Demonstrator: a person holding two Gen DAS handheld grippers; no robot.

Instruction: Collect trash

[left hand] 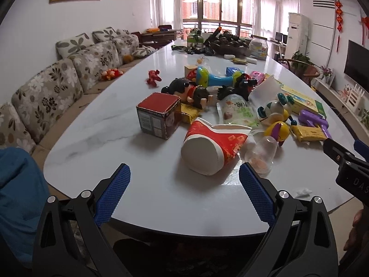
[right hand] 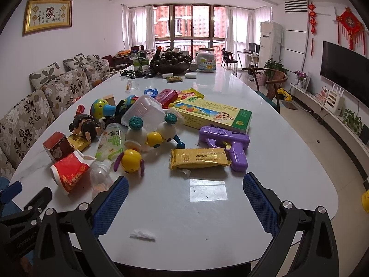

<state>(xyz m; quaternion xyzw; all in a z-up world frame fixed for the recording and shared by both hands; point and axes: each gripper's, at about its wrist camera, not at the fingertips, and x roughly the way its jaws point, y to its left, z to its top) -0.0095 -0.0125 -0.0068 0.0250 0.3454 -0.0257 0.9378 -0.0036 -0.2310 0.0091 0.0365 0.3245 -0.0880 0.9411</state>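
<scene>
1. Both grippers are hovering over the near edge of the white counter [right hand: 265,120], and neither one is gripping anything.
2. Left gripper [left hand: 184,184] is sitting with its jaws spread wide; a tipped-over red paper cup [left hand: 212,147] is lying just ahead between the fingers, with a clear plastic bottle [left hand: 263,154] right off the right fingertip.
3. Right gripper [right hand: 184,198] is gaping open too; a yellow snack wrapper [right hand: 198,159] is lying straight ahead, touching a purple toy gun [right hand: 228,143], and a crumpled tissue [right hand: 143,234] is sitting close in by the left finger.
</scene>
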